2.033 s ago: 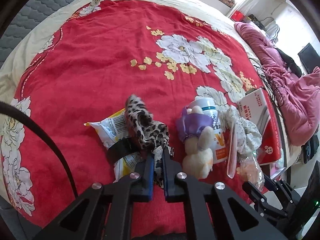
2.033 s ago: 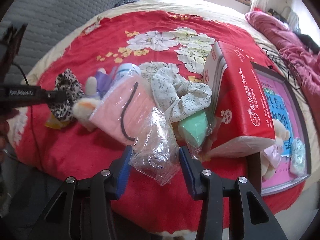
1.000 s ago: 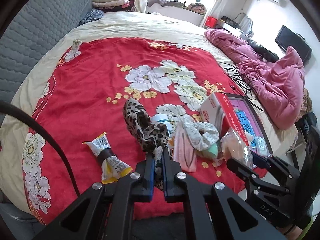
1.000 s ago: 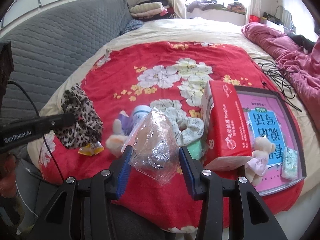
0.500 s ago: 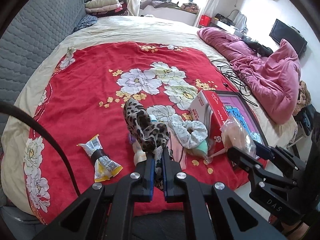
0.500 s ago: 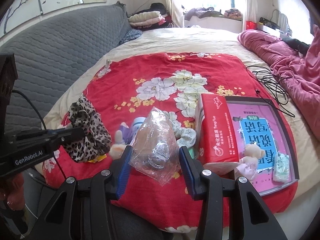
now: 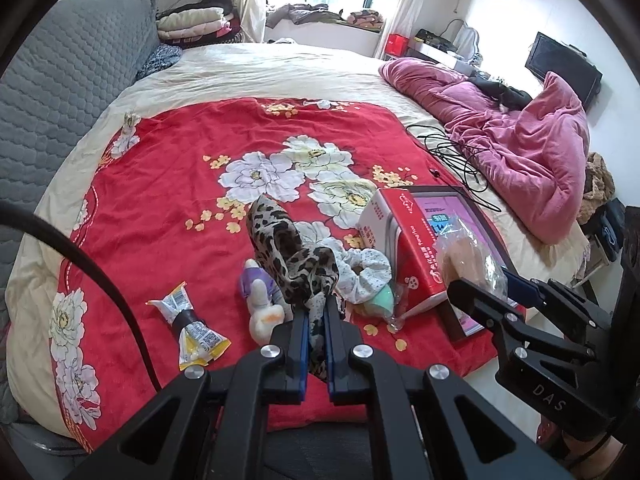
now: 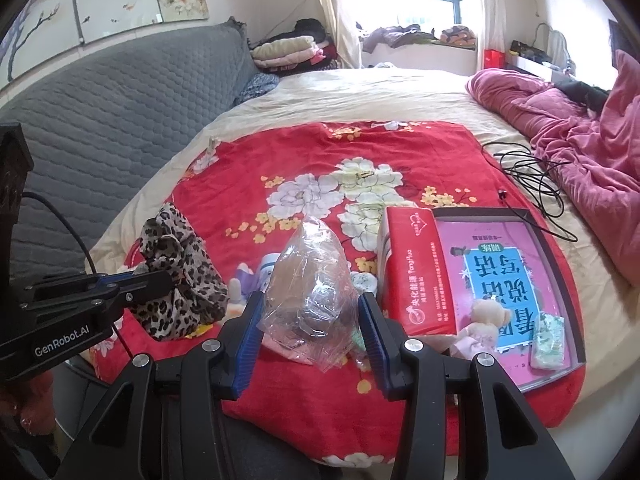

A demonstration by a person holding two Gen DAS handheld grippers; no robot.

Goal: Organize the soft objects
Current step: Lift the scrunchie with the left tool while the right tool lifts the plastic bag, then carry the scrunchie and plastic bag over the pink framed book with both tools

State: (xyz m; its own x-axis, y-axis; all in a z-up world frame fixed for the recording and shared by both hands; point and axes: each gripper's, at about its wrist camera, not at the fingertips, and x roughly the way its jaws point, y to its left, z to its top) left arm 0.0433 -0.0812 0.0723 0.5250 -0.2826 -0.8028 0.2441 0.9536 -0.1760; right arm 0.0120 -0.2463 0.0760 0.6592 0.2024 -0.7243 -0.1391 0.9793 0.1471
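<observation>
My left gripper [image 7: 316, 320] is shut on a leopard-print cloth [image 7: 288, 256], which hangs lifted above the red flowered blanket [image 7: 180, 184]. My right gripper [image 8: 310, 320] is shut on a crumpled clear plastic bag [image 8: 312, 276] with something brownish inside, also held off the bed. Each gripper shows in the other's view: the left gripper [image 8: 168, 278] with the leopard-print cloth [image 8: 176, 280], the right gripper [image 7: 496, 284] with the bag [image 7: 468, 260]. On the blanket lie a white floral scrunchie [image 7: 366, 270], a green sponge [image 7: 380, 298] and a plush bunny [image 7: 262, 308].
A red tissue box [image 8: 416, 272] stands beside a framed pink board [image 8: 500, 276] that bears a small teddy [image 8: 486, 316] and a packet [image 8: 548, 338]. A yellow snack packet [image 7: 192, 328] lies left. A black cable [image 7: 452, 152] and pink duvet [image 7: 520, 152] lie at the right.
Both grippers have risen and drawn back from the bed with the leopard cloth and the plastic bag still held; the objects on the blanket look smaller and lower.
</observation>
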